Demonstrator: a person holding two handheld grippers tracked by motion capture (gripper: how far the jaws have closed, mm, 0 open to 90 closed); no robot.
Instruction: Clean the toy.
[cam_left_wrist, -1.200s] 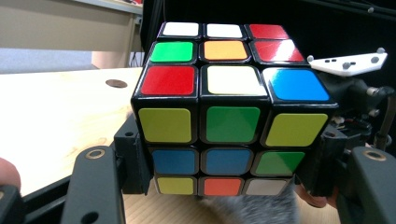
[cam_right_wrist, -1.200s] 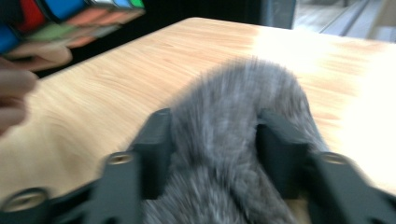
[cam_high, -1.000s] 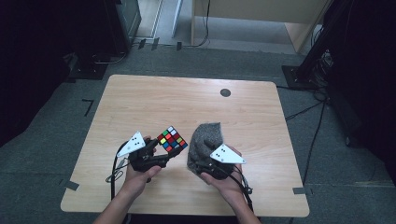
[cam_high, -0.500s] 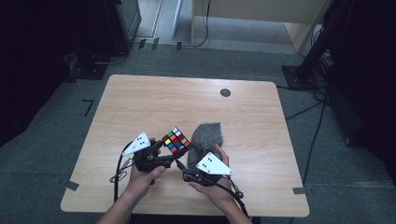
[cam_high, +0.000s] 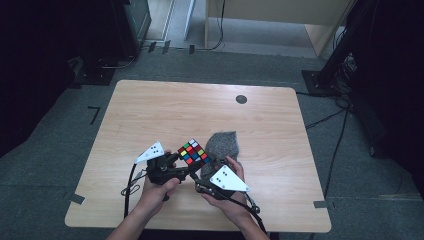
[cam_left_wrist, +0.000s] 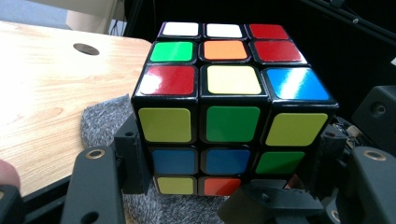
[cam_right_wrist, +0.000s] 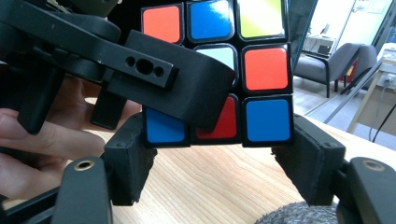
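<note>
The cube (cam_high: 194, 152), stiff, light and slick-faced, sat above the desk (cam_high: 150, 115) clamped in the left gripper (cam_high: 172, 165) fingers, while the right gripper (cam_high: 202, 175) fingers, just closing, bracketed its bottom layer's flat sides.

Multicoloured cube (cam_high: 194, 152) — black-edged squares, grey fuzzy cloth (cam_high: 223, 143), light wood table (cam_high: 165, 107)

The table (cam_high: 165, 107) lies open across the upper frame; a grey cloth (cam_high: 223, 145) and cube (cam_high: 194, 152) crowd the lower middle.
</note>
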